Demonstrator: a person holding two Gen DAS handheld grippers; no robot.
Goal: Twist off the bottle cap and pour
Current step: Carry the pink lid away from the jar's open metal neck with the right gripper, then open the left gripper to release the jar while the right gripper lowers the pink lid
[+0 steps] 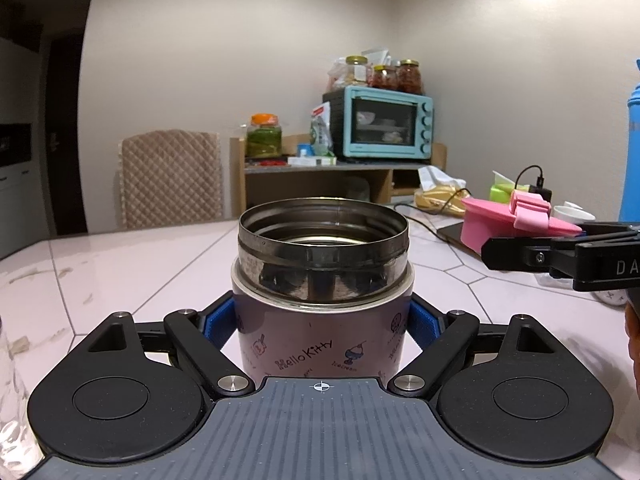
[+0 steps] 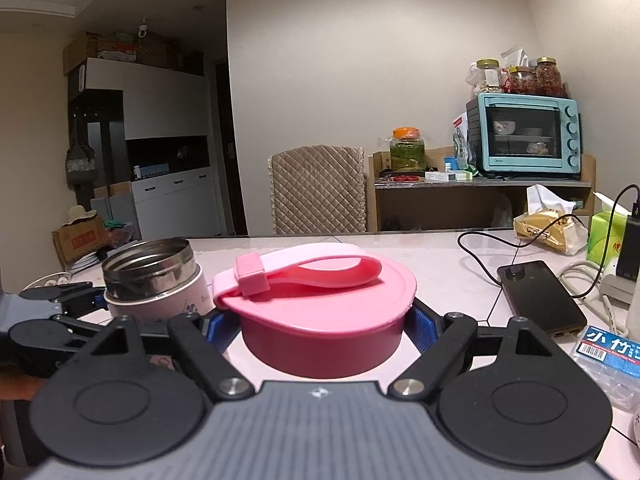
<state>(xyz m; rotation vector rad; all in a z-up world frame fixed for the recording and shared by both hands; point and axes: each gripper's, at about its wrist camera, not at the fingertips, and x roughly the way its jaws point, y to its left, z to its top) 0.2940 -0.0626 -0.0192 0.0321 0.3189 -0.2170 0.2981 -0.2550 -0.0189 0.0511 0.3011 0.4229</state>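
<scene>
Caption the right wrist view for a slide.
Right gripper holds the unscrewed pink lid; the open flask stands left.

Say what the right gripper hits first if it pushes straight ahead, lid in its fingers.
Likely nothing close: past the lid held by the right gripper lies bare table, then the chair beyond its edge. Depth unclear.

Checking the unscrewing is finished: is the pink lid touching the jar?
Apart. The right wrist view shows the lid clamped in the right gripper, with tabletop showing between it and the open jar to its left.
</scene>
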